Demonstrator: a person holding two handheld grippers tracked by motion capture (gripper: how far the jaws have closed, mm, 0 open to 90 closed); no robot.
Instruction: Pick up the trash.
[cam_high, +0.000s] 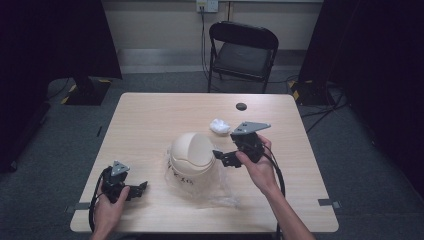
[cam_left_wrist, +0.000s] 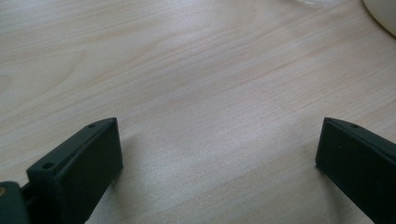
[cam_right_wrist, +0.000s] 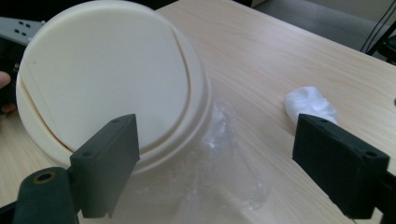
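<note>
- Right gripper fills my near field, jaws spread wide, nothing between them, hovering just beside the cream swing-lid bin.
- High view: I see the right gripper at the bin's right side, held above the table.
- Bin sits mid-table on a clear plastic bag.
- Crumpled white wad lies just behind the right gripper, apart from the bin.
- Left gripper rests near the front-left table edge, jaws wide apart, holding nothing, well apart from the bin.
- Black folding chair stands beyond the table.
</note>
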